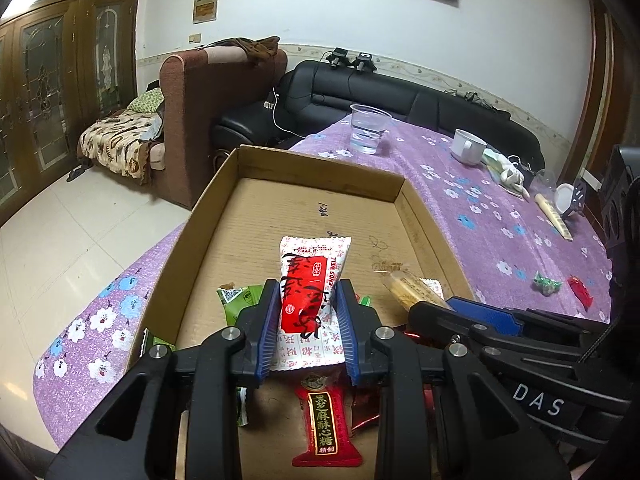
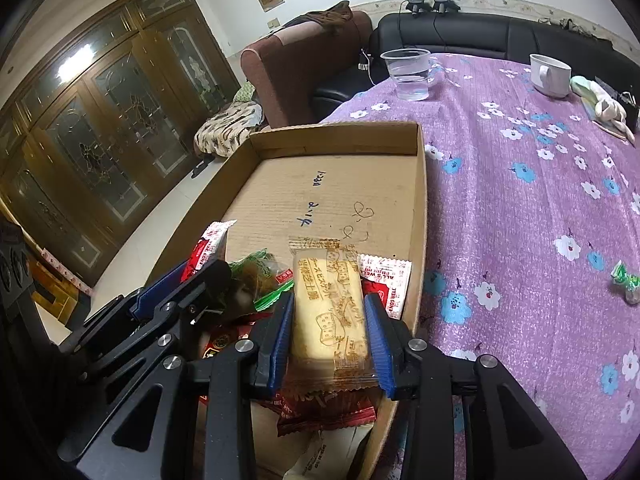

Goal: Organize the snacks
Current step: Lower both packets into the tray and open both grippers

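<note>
A shallow cardboard box (image 1: 320, 164) (image 2: 340, 136) lies on the purple flowered tablecloth, with several wrapped snacks piled at its near end. My left gripper (image 1: 308, 286) is shut on a red-and-white snack packet (image 1: 316, 264), held lengthwise over the box floor. Below it lie a red sesame candy packet (image 1: 326, 420) and green packets (image 1: 236, 300). My right gripper (image 2: 330, 300) is shut on a clear-wrapped yellow biscuit packet (image 2: 328, 312), its blue pads against both long sides, over the pile by the box's right wall. Each gripper shows at the edge of the other's view.
A green candy (image 1: 546, 283) (image 2: 626, 278) and a red candy (image 1: 579, 287) lie loose on the cloth right of the box. A plastic cup of water (image 1: 368, 128) (image 2: 408, 74) and a white mug (image 1: 468, 146) (image 2: 550, 74) stand beyond. Sofas sit behind the table.
</note>
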`<act>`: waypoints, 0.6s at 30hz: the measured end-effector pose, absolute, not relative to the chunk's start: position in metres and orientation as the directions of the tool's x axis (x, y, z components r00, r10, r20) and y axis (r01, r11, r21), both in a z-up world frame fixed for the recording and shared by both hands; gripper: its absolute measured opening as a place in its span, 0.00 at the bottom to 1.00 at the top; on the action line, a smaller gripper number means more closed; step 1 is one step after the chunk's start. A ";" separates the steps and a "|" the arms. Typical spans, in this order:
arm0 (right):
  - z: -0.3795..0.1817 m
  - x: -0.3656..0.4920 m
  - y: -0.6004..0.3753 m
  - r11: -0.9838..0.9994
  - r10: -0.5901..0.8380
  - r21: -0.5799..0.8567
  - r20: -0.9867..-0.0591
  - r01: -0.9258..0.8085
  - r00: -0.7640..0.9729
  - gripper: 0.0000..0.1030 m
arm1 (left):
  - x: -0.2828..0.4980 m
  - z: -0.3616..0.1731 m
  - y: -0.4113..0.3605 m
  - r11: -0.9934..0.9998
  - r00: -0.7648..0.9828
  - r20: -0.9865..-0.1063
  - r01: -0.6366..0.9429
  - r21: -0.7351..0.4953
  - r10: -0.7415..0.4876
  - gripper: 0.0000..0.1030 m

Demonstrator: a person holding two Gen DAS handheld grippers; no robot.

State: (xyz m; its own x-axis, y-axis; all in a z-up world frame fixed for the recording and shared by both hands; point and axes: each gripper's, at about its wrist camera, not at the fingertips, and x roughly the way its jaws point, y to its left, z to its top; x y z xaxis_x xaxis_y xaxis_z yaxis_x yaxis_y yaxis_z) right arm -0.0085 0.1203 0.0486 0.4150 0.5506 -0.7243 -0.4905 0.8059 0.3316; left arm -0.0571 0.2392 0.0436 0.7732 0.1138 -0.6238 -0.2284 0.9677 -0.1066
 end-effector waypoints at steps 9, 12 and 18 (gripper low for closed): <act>0.059 -0.014 0.111 0.794 0.576 0.355 -0.699 -0.493 0.424 0.39 | -0.057 0.048 0.232 0.973 0.776 -0.623 -0.207 -0.105 0.098 0.27; 0.064 -0.018 0.107 0.791 0.582 0.359 -0.689 -0.495 0.431 0.39 | -0.059 0.051 0.232 0.972 0.779 -0.619 -0.208 -0.108 0.097 0.33; 0.072 -0.020 0.092 0.786 0.599 0.387 -0.670 -0.482 0.439 0.40 | -0.060 0.055 0.225 0.977 0.784 -0.614 -0.191 -0.097 0.092 0.37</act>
